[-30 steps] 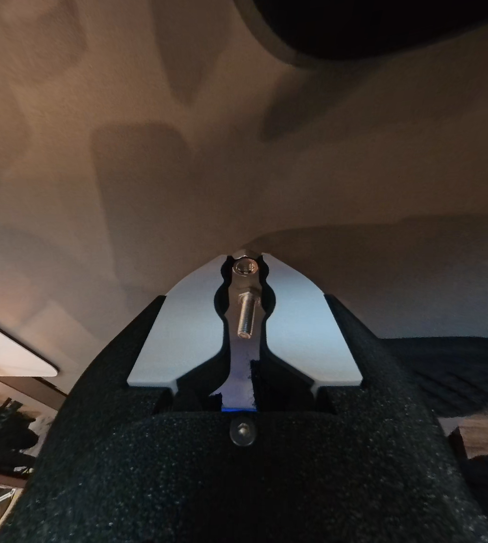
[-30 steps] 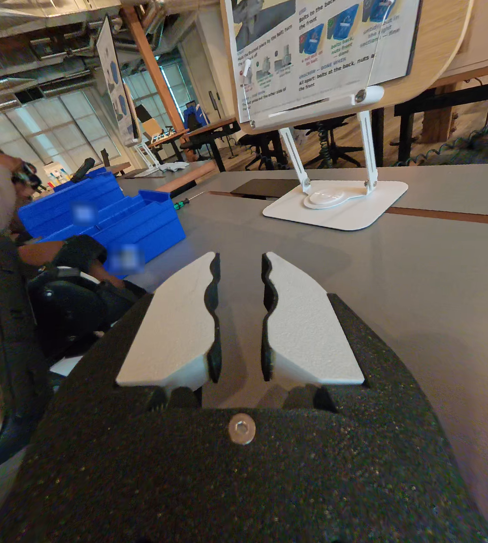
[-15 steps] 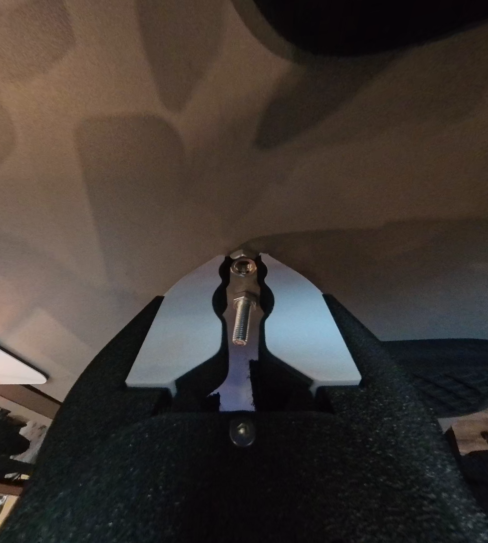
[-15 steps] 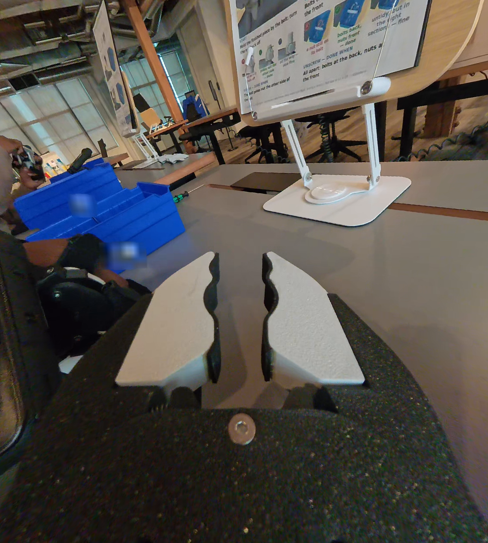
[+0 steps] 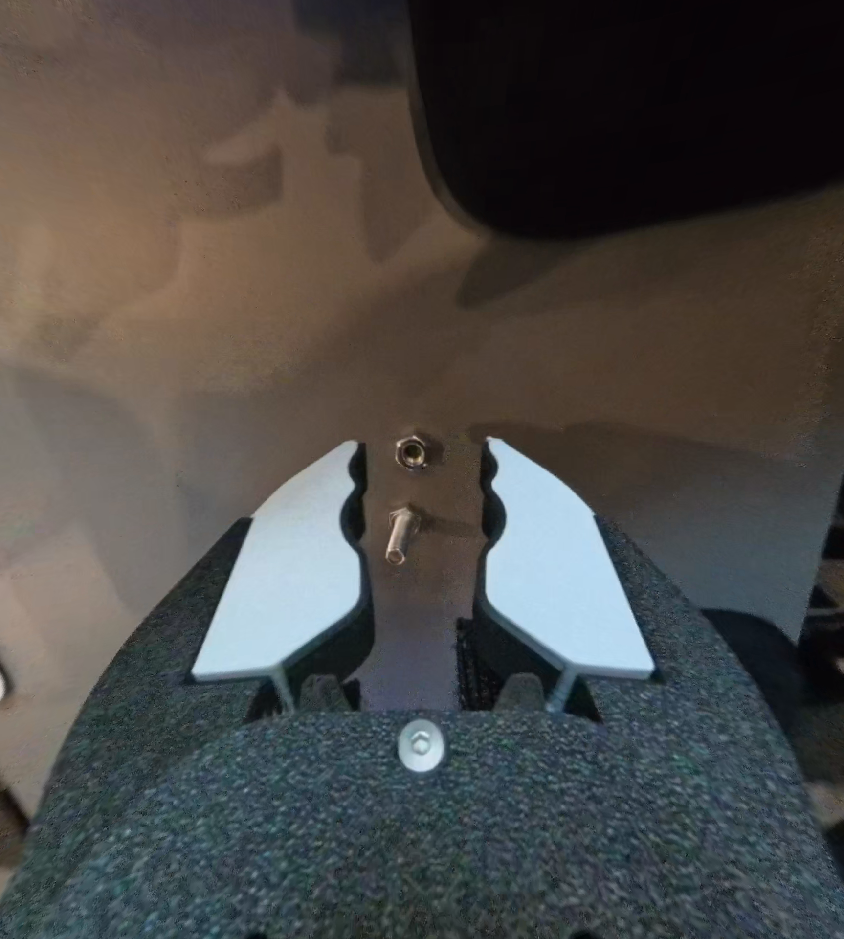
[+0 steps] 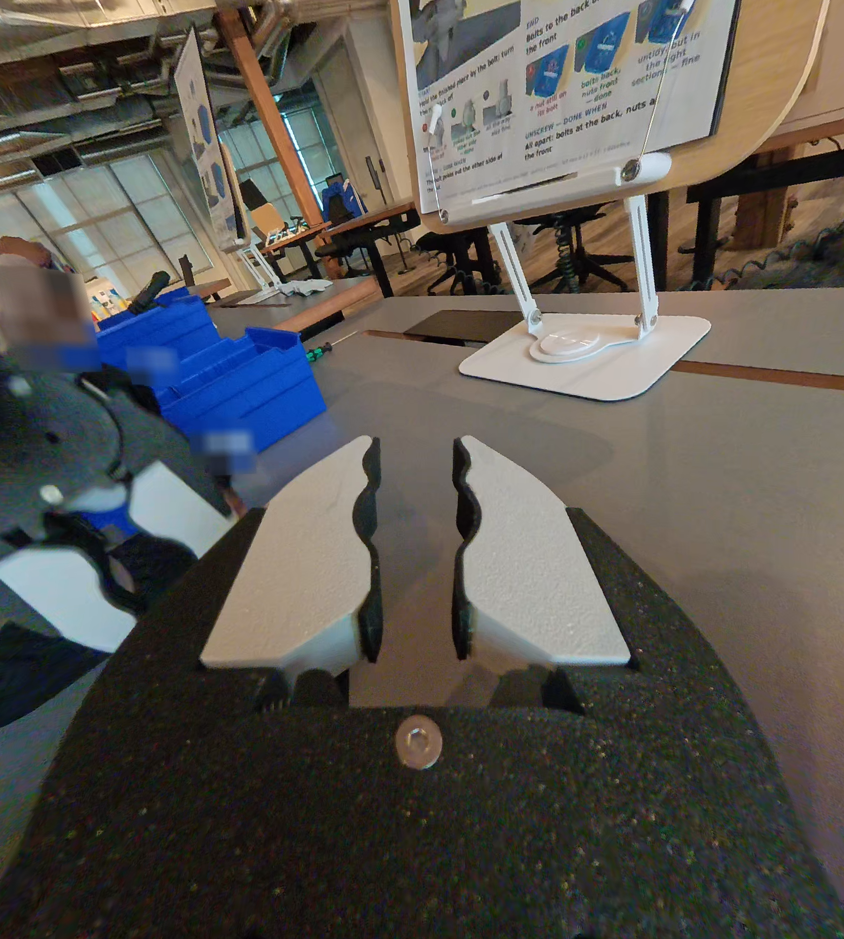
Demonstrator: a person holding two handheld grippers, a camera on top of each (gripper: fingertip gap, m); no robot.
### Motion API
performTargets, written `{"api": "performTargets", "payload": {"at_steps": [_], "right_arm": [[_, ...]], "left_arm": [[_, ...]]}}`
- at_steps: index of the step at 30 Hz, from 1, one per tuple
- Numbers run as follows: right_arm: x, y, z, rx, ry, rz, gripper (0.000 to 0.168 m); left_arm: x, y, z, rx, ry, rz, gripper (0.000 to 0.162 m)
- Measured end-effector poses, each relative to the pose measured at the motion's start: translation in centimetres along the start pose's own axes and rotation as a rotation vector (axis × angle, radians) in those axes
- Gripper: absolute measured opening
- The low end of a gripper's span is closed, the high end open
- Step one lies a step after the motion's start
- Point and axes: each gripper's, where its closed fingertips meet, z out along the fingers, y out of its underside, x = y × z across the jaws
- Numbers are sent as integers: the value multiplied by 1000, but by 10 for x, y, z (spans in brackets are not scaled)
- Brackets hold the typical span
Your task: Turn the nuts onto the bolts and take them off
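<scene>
In the left wrist view a small silver bolt [image 5: 399, 533] stands on its head on the grey table [image 5: 156, 305], its shaft pointing up at the camera. A silver nut [image 5: 411, 454] lies flat just beyond it, apart from it. My left gripper [image 5: 421, 442] is open, its white fingers on either side of both parts and touching neither. My right gripper [image 6: 416, 439] is open and empty, low over the table. The left gripper also shows at the left edge of the right wrist view [image 6: 79, 559], pointing down.
Blue parts bins [image 6: 237, 376] stand at the left, with a screwdriver [image 6: 321, 350] behind them. A white stand [image 6: 587, 355] with an instruction sheet is at the back. A dark rounded object [image 5: 664, 101] fills the left wrist view's top right.
My left gripper has opened and let go of the bolt and nut, which now rest on the table between its fingers. My right gripper stays open and has barely moved.
</scene>
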Motion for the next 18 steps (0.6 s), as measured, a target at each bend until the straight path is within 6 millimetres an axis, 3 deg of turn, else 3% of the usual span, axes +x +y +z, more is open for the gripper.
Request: {"api": "performTargets", "payload": {"at_steps": [3, 6, 9, 12, 18], "right_arm": [[-2, 0, 0, -1, -5, -2, 27], [-4, 1, 2, -7, -14, 0, 27], [-5, 3, 4, -18, -17, -5, 27], [-6, 5, 5, -25, -17, -11, 27], [-6, 10, 8, -47, -20, -5, 27]], "left_arm": [[-7, -12, -37, 288, -60, -81, 63], [-15, 8, -60, 462, -133, -161, 64], [-11, 46, -44, 429, -92, -266, 67], [-11, 70, -15, 383, -120, -293, 64], [-13, 66, 16, 431, -121, -304, 49]]}}
